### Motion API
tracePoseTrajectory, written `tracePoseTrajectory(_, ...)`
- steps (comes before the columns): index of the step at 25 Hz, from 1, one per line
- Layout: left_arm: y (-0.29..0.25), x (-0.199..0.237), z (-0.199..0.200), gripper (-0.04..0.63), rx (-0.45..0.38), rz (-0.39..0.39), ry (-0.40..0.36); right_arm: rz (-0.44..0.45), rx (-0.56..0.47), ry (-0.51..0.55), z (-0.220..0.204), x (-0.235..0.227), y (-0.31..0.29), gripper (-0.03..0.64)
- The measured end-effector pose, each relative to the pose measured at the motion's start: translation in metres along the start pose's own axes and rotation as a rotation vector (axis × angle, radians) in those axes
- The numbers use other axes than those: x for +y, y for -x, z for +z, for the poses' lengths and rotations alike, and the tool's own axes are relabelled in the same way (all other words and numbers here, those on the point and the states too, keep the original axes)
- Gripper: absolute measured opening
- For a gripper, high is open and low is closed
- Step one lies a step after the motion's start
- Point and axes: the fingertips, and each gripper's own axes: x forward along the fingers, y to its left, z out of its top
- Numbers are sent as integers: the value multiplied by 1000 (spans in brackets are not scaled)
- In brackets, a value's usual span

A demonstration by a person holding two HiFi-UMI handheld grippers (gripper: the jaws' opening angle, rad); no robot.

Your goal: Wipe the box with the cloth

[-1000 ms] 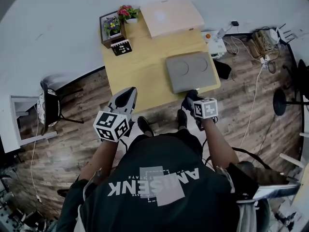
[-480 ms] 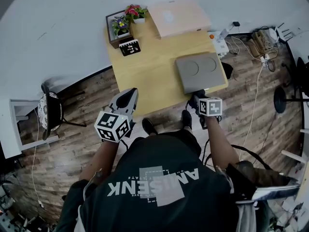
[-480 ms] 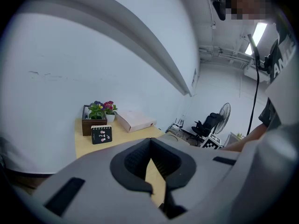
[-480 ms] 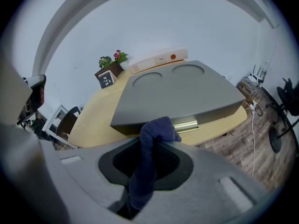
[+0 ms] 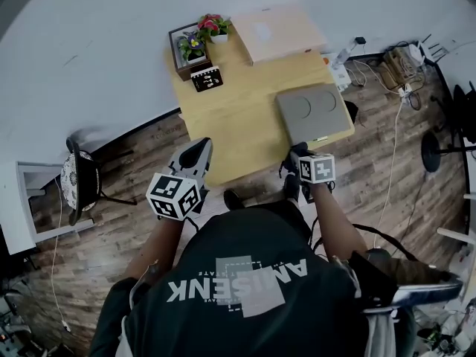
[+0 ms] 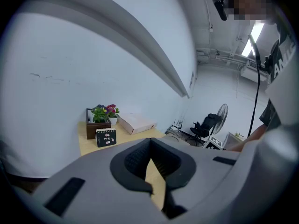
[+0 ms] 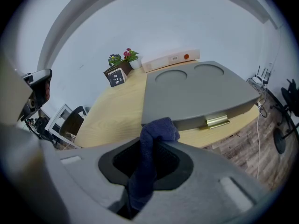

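Observation:
A flat grey box (image 5: 314, 112) (image 7: 196, 91) with two round dents in its lid and a brass clasp (image 7: 217, 122) lies at the right front of the wooden table (image 5: 238, 117). My right gripper (image 5: 297, 157) (image 7: 156, 133) is shut on a dark blue cloth (image 7: 148, 157), just short of the box's front edge. The cloth's bunched top sits close to the box's near rim. My left gripper (image 5: 195, 155) (image 6: 150, 161) hangs at the table's front left edge, jaws nearly together with nothing between them.
At the table's back stand a brown planter with flowers (image 5: 195, 42) (image 7: 120, 59), a small black calendar card (image 5: 207, 78) (image 6: 106, 137) and a flat pale box (image 5: 281, 30) (image 7: 170, 59). A dark chair (image 5: 78, 181) stands left. Cables and a power strip (image 5: 387, 65) lie on the floor at right.
The view has shifted, so the table sits a little further right and up in the head view. Both grippers keep about the same places at the table's front edge.

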Motion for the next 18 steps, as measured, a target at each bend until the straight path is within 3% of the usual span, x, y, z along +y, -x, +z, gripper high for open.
tracePoseTrajectory(8, 2, 10, 1, 0, -10, -36, 9, -6, -25, -24, 2, 24, 1, 69)
tracePoseTrajectory(18, -7, 17, 8, 0, -9, -93, 2, -107, -143, -286, 2, 40, 8, 69)
